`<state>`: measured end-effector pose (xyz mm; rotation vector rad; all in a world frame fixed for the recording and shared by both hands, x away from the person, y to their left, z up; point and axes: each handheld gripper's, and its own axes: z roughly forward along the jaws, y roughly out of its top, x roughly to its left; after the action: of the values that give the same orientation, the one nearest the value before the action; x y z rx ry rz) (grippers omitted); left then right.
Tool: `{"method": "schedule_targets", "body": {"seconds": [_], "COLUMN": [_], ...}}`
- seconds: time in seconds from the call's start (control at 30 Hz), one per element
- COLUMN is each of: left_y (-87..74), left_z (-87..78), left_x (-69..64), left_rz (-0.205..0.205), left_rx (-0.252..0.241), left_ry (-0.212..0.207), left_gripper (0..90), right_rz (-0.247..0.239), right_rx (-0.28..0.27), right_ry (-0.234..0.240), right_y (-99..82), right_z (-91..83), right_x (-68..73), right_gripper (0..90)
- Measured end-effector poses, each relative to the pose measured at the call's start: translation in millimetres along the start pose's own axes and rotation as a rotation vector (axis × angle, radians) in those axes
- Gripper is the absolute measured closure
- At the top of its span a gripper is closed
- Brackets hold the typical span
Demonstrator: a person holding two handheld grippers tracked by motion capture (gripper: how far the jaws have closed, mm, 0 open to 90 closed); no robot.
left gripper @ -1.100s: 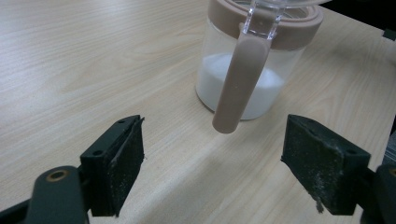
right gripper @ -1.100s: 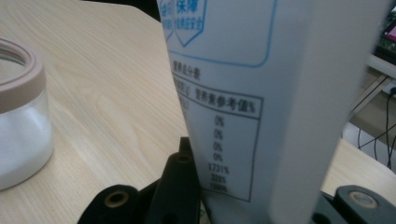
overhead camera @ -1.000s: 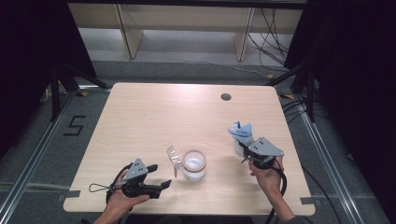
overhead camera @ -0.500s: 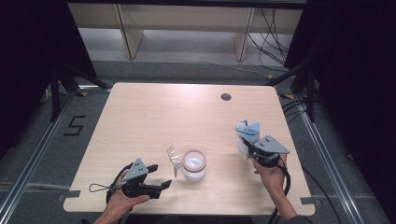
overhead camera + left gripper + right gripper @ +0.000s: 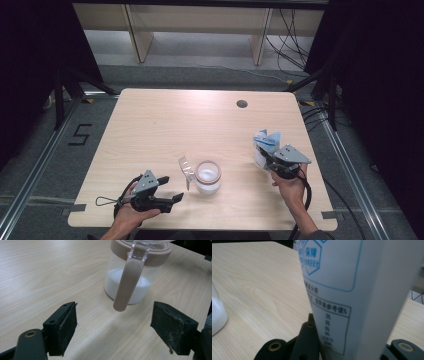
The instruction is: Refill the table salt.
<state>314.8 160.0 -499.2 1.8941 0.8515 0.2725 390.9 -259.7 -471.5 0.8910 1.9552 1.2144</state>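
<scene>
Pale wood table [image 5: 165, 125] is carrying two things: one glass jar [image 5: 208, 177] of white powder near the front edge, and one white printed bag [image 5: 263, 147] at the right. Right gripper [image 5: 267, 156] is clamping that bag upright. Left gripper [image 5: 172, 192] is resting low, jaws gaping wide, pointing at the jar's brown handle [image 5: 127, 282].

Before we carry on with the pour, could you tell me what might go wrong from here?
1. The bag is soft and gripped low by the right gripper; it may buckle or slip and spill on the table.
2. The jar stands free, with the left gripper open beside its handle; a nudge could shift or tip it.
3. The flipped-up lid may block the stream.
</scene>
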Motion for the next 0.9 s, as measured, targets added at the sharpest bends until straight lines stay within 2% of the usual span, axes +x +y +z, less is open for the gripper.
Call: {"method": "schedule_targets", "body": {"seconds": [0.03, 0.07, 0.2, 0.23, 0.33, 0.43, 0.5, 0.57, 0.7, 0.9], "left_y": [0.3, 0.2, 0.4, 0.3, 0.2, 0.2, 0.3, 0.3, 0.2, -0.2], "left_z": [-0.1, 0.0, -0.2, -0.1, 0.1, 0.2, 0.0, 0.1, 0.2, 0.6], "left_x": [0.7, 0.5, 0.6, 0.5, 0.5, 0.5, 0.6, 0.5, 0.6, 0.5], "left_rz": [0.017, 0.015, 0.016, 0.015, 0.016, 0.016, 0.017, 0.016, 0.016, 0.015], "left_rx": [-0.002, -0.003, 0.0, -0.003, -0.004, -0.003, -0.002, -0.002, -0.001, -0.008], "left_ry": [0.001, 0.003, 0.001, 0.002, 0.002, 0.003, 0.001, 0.002, 0.002, 0.003], "left_gripper": [20.2, 20.1, 20.2, 20.2, 20.2, 20.2, 20.2, 20.2, 20.2, 20.2], "right_rz": [0.005, 0.024, 0.008, 0.029, 0.008, 0.022, 0.015, 0.031, 0.029, 0.015], "right_rx": [-0.009, 0.003, -0.004, 0.006, -0.004, 0.009, 0.011, 0.007, 0.001, 0.014], "right_ry": [-0.008, -0.004, -0.006, 0.002, -0.003, 0.003, 0.003, 0.01, -0.003, 0.01], "right_y": [-0.9, -1.2, -2.4, -2.6, -3.4, -3.9, -4.5, -4.8, -3.8, -3.7], "right_z": [0.4, -0.4, 1.5, 0.9, 2.5, 1.5, 1.7, 1.7, 1.9, 1.0], "right_x": [-0.6, 0.1, -1.4, -0.5, -2.4, -3.1, -4.1, -4.2, -2.9, -4.7], "right_gripper": [84.2, 84.2, 84.4, 84.4, 84.6, 84.9, 85.5, 86.8, 87.4, 87.1]}}
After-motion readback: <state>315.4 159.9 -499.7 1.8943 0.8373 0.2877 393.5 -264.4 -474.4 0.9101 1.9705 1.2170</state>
